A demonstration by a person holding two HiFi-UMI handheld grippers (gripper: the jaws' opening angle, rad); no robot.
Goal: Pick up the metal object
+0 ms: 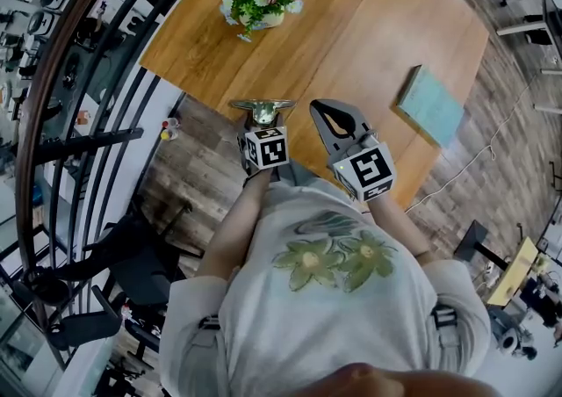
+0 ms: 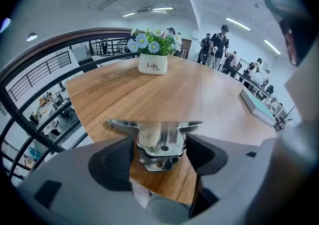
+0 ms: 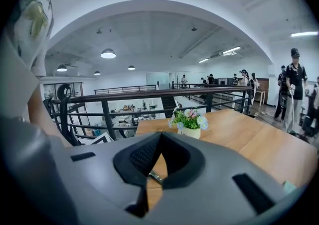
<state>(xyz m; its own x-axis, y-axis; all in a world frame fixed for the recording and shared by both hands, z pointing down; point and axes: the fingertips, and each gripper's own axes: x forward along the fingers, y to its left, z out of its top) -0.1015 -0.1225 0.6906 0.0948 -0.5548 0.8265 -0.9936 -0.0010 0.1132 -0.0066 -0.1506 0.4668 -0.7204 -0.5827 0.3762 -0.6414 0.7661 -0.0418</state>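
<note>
The metal object (image 1: 262, 109) is a shiny bracket with flat wings spreading to both sides. It sits at the near edge of the wooden table (image 1: 351, 26). My left gripper (image 1: 262, 116) is shut on it, and in the left gripper view the metal object (image 2: 159, 142) is clamped between the two dark pads. Whether it rests on the wood or hangs just above it I cannot tell. My right gripper (image 1: 320, 110) is just to its right, jaws shut with nothing between them. In the right gripper view the right gripper (image 3: 160, 138) has its tips touching.
A white pot of flowers (image 1: 261, 3) stands at the table's far side, also in the flower pot (image 2: 153, 56) and flower pot (image 3: 189, 122) views. A teal book (image 1: 429, 104) lies at the right. A black railing (image 1: 105, 123) runs along the left. People stand in the distance.
</note>
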